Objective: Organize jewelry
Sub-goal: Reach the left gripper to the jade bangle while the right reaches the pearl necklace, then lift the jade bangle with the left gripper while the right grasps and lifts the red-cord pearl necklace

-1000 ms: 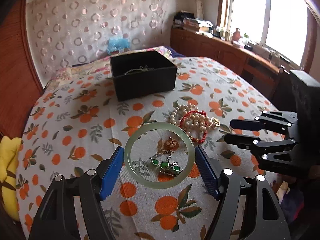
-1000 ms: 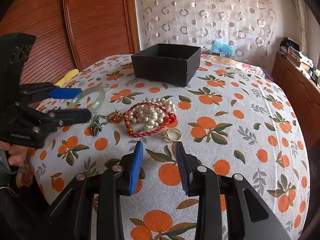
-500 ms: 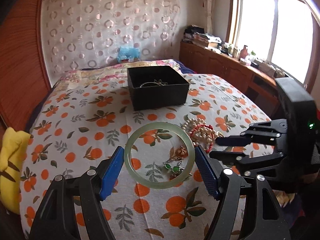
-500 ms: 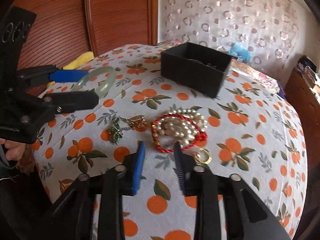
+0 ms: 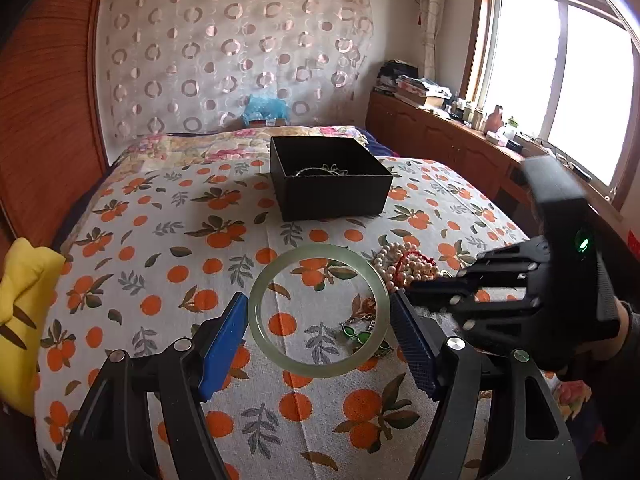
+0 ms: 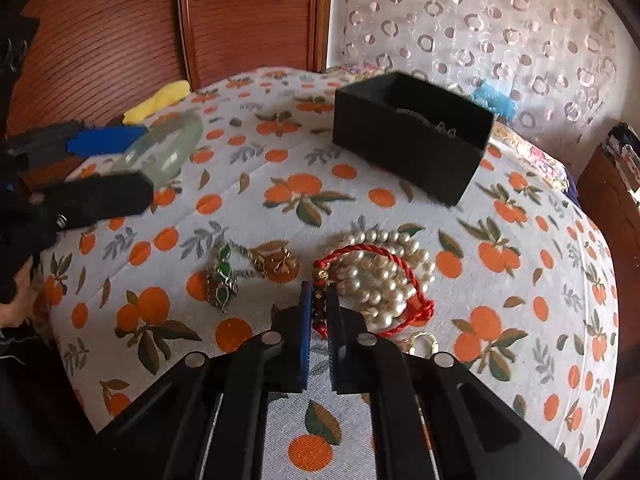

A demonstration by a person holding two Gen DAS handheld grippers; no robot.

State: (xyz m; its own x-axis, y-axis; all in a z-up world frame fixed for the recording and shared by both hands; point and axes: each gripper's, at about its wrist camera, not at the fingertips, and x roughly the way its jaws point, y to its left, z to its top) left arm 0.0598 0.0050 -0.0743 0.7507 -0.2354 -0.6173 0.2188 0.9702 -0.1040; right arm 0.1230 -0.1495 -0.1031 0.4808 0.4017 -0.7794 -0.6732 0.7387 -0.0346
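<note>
My left gripper (image 5: 318, 312) is shut on a pale green jade bangle (image 5: 260, 332) and holds it above the bed; the bangle also shows in the right wrist view (image 6: 176, 152). My right gripper (image 6: 318, 296) is shut on the red cord bracelet (image 6: 416, 312), which lies around a pile of pearl strands (image 6: 380, 272). A green-stone pendant (image 6: 222, 280) and a gold brooch (image 6: 276, 260) lie left of the pearls. A gold ring (image 6: 420, 340) lies beside my right fingers. An open black box (image 5: 328, 180) holding a silver chain stands further back.
The bed has an orange-print sheet (image 5: 160, 240). A yellow cloth (image 5: 20, 312) lies at its left edge. A wooden wardrobe (image 6: 160, 20) stands behind, and a wooden sideboard (image 5: 460, 144) with clutter runs under the window.
My left gripper has lifted the bangle higher and tilted toward the box. My right gripper has moved in to the pearl pile and closed on the red cord bracelet.
</note>
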